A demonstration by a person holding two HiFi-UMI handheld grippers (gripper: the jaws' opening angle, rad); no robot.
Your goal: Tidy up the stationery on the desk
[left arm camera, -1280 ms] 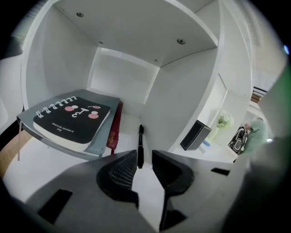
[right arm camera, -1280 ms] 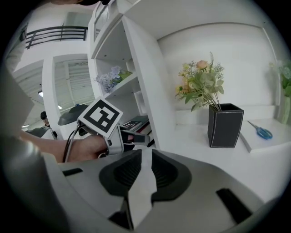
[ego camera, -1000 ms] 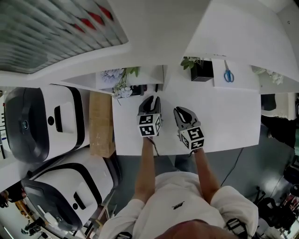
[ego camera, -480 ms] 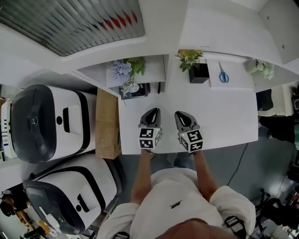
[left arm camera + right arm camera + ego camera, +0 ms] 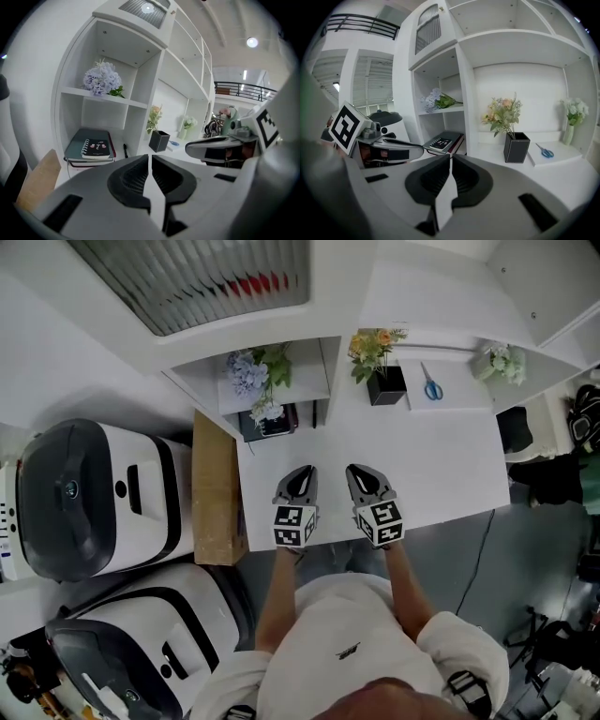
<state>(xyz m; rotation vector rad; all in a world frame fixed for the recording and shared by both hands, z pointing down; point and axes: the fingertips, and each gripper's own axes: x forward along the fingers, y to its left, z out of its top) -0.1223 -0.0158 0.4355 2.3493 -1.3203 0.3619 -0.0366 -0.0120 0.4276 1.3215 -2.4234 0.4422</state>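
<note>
Grippers are drawn back to the near desk edge and levelled side by side since a second ago.
Left gripper (image 5: 301, 472) and right gripper (image 5: 361, 471) hover with jaws shut and nothing between them, low over bare desk (image 5: 450, 465), probably so that either can set out for the stationery beyond. Further in, notebooks (image 5: 267, 423) lie stacked in the lower shelf bay (image 5: 101, 119), with a black pen (image 5: 316, 414) just to their right by the divider. A pot (image 5: 385, 385) of flowers stands at the back. Farthest right, scissors (image 5: 431, 385) lie on a white pad (image 5: 464, 390), well apart from both grippers.
</note>
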